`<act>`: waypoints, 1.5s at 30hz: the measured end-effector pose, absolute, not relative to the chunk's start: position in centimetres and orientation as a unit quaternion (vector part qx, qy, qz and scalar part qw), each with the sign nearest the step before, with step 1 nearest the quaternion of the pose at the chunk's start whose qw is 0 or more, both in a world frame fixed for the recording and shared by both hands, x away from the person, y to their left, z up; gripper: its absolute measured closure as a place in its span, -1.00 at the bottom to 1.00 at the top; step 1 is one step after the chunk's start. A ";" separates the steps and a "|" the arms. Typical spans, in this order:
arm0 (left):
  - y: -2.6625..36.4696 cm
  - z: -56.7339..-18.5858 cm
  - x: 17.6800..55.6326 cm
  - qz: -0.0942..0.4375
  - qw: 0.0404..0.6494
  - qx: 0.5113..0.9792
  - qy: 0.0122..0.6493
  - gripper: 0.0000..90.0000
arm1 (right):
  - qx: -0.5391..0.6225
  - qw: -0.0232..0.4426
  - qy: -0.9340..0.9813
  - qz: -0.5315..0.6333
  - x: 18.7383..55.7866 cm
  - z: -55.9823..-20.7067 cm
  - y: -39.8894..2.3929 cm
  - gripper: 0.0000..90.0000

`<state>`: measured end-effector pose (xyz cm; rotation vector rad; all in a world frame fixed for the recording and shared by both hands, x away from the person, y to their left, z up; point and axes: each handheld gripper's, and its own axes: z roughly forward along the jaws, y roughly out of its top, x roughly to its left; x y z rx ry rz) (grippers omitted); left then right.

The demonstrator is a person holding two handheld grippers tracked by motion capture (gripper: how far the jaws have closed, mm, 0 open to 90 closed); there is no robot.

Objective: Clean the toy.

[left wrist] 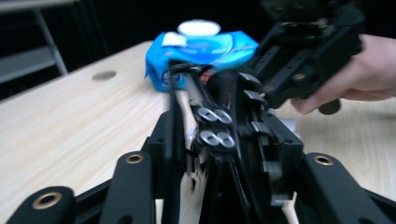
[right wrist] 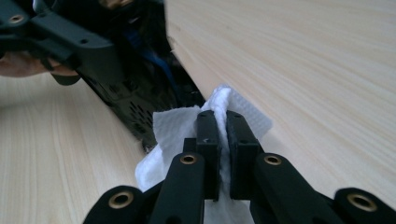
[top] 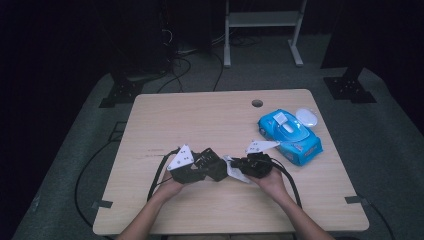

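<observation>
The wipe (right wrist: pixel 187 126) hangs above the surface (top: pixel 200 120), pinched in the right gripper (right wrist: pixel 223 140). The left gripper (left wrist: pixel 205 116) looks nearly together beside it, grip unclear. A hard pull could tear it. The pack (top: pixel 290 135) lies farther back.

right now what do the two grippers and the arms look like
Both are black. The left gripper and right gripper each carry a pale three-cornered plate with dots and trail a black cable. The jaws have brass-coloured pivot rings. The forearms are bare, no sleeves.
</observation>
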<state>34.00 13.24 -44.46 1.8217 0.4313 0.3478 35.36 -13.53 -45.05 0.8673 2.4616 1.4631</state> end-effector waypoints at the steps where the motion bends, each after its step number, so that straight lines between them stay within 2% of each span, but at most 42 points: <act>1: 13.2 -44.5 34.0 0.153 0.580 0.779 0.183 0.14 | 0.287 0.073 0.823 0.484 35.3 -45.3 -13.4 0.89; 8: 12.5 -43.4 33.0 0.180 0.581 0.781 0.141 0.27 | 0.286 0.071 0.821 0.488 35.2 -45.3 -13.1 0.89; 12: 12.7 -43.8 33.3 0.169 0.586 0.777 0.156 0.26 | 0.287 0.071 0.813 0.501 35.2 -44.8 -13.6 0.89; 25: 10.2 -42.6 33.0 0.194 0.548 0.805 0.119 0.28 | 0.203 0.096 0.778 0.587 32.6 -38.0 -12.9 0.89; 42: 7.6 -42.1 33.9 0.175 0.548 0.812 0.103 0.27 | 0.201 0.142 0.792 0.558 32.2 -37.7 -14.1 0.89; 45: 7.9 -42.4 34.1 0.164 0.543 0.816 0.113 0.17 | 0.205 0.156 0.794 0.551 32.1 -37.6 -14.2 0.90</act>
